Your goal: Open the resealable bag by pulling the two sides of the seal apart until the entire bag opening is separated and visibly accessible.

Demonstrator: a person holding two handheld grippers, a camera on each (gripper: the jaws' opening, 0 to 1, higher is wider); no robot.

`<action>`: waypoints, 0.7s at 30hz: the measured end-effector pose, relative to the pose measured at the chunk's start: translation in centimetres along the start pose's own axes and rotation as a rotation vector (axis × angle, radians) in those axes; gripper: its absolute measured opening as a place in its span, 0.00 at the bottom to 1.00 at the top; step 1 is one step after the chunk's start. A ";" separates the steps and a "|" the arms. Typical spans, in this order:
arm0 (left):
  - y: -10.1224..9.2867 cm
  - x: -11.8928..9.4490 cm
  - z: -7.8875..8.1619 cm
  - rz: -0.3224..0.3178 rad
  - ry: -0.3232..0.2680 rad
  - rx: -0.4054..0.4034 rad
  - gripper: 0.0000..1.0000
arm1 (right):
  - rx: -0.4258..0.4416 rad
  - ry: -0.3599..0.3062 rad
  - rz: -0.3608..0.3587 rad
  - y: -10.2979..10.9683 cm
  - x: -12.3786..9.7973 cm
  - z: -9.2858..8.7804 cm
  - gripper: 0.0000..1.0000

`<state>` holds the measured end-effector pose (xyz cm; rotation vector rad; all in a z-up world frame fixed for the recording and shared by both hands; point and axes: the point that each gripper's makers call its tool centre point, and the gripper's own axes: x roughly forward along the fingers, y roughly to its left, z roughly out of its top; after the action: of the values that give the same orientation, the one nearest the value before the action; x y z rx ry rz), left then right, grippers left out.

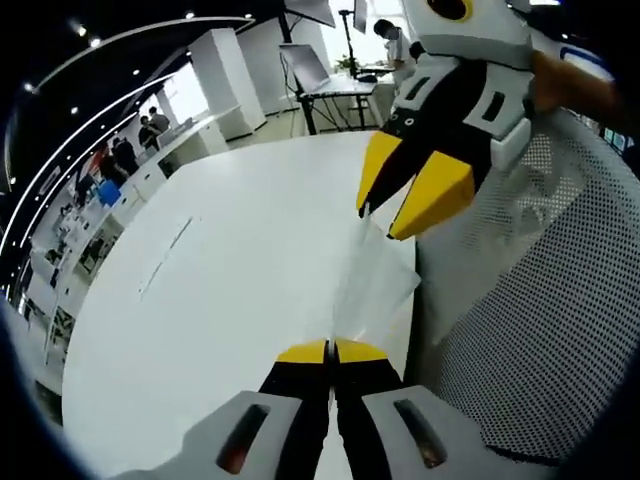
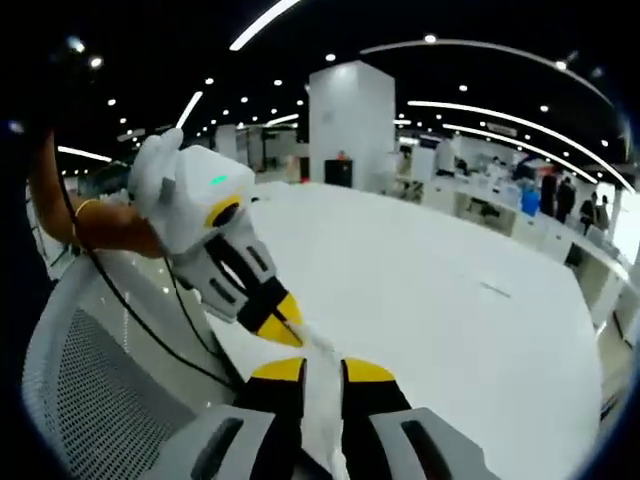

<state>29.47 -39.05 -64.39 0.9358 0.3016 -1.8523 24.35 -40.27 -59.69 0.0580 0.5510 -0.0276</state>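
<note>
No brand, label or readable writing shows on anything here. The bag [image 1: 372, 280] is thin, clear, glossy plastic, held up in the air above the edge of a smooth white table [image 1: 230, 290], stretched between the two grippers. In the left gripper view the left gripper [image 1: 331, 351] has its black jaws with yellow tips pressed together on the bag's near edge, while the right gripper [image 1: 388, 218], a white and black shell with wedge-shaped yellow tips, comes in from the upper right; its tips look slightly apart where they meet the bag's far edge. In the right gripper view the right gripper [image 2: 322, 371] shows a strip of the bag [image 2: 322, 400] running down between its yellow-tipped jaws, which sit either side of the film, and the left gripper [image 2: 287, 328] pinches the bag's other end, held by a person's hand [image 2: 160, 170] with a black cable trailing from it. A white mesh chair back [image 1: 540, 300] with fine round perforations stands beside the table
</note>
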 end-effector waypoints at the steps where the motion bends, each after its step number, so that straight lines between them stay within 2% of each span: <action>1: 0.1 0.0 0.0 0.007 0.000 -0.006 0.00 | 0.026 -0.007 -0.006 -0.2 -0.1 0.0 0.12; 3: 0.2 0.0 0.2 0.021 -0.003 -0.015 0.00 | 0.105 -0.012 -0.011 -0.4 -0.5 0.1 0.12; 4: 0.2 -0.1 0.4 0.022 -0.008 -0.019 0.00 | 0.186 -0.027 -0.023 -0.4 -0.5 0.3 0.12; 8: 0.2 0.0 0.9 0.034 -0.011 -0.029 0.00 | 0.267 -0.054 -0.014 0.1 -0.2 1.2 0.13; 11: 0.1 0.1 1.2 0.043 -0.013 -0.039 0.00 | 0.345 -0.096 -0.039 0.1 0.3 2.0 0.14; 14: 0.0 0.3 1.2 0.052 -0.003 -0.033 0.00 | 0.377 -0.066 -0.060 0.1 0.8 1.6 0.17; 18: -0.1 0.1 1.4 0.059 -0.013 -0.033 0.00 | 0.430 -0.043 -0.081 0.2 1.3 0.8 0.14; 21: -0.3 0.1 1.4 0.060 -0.009 -0.010 0.00 | 0.490 -0.063 -0.080 0.3 1.4 0.8 0.13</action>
<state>28.55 -39.81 -63.61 0.9198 0.2739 -1.7982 26.00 -40.00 -59.72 0.5113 0.4734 -0.2413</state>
